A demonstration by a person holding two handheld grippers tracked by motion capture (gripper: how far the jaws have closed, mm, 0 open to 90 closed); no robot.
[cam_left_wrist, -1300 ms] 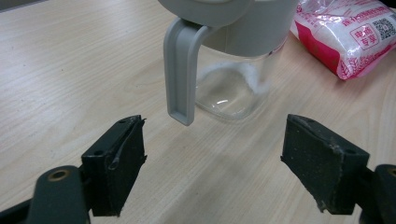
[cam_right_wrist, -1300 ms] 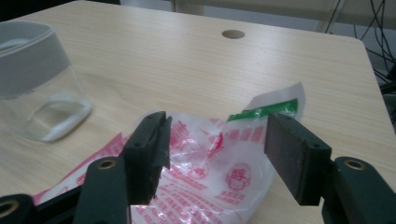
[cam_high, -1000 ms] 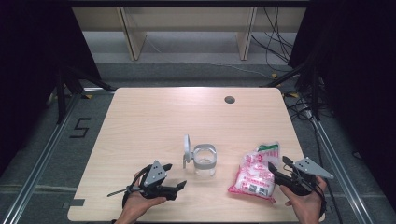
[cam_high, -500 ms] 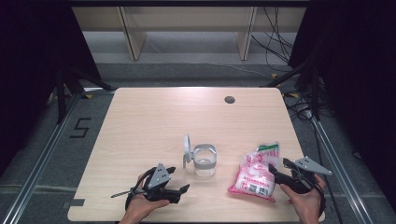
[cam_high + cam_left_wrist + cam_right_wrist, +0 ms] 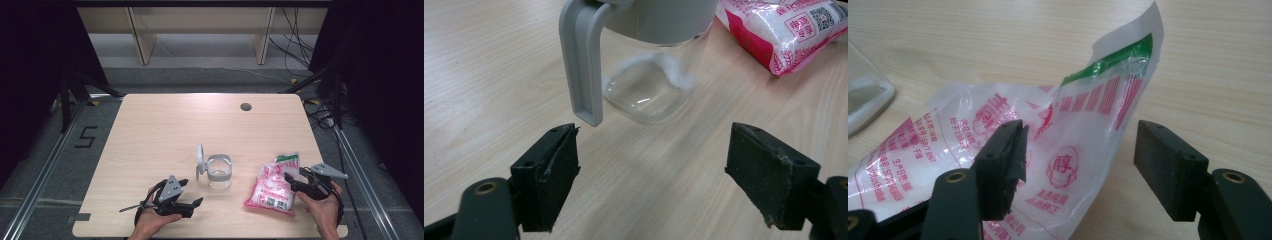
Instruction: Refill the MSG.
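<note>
At the desk's [image 5: 150, 130] near right, the right tool [image 5: 294, 180] reaches level toward the pink-printed bag [image 5: 272, 187], jaws spread astride its upturned corner after just narrowing slightly. Near left, the left tool [image 5: 192, 192] lies low, jaws wide, facing the clear jug [image 5: 218, 171]; its own view reveals white grains inside.

Even overhead light on the table [image 5: 165, 130] in the high view, surroundings nearly black, shadows soft and short. Left gripper view is sharp on the wood; glare spot on the clear jar [image 5: 649, 75] base. Right gripper view has sheen on the plastic bag [image 5: 1073, 145], near jaws slightly soft.
</note>
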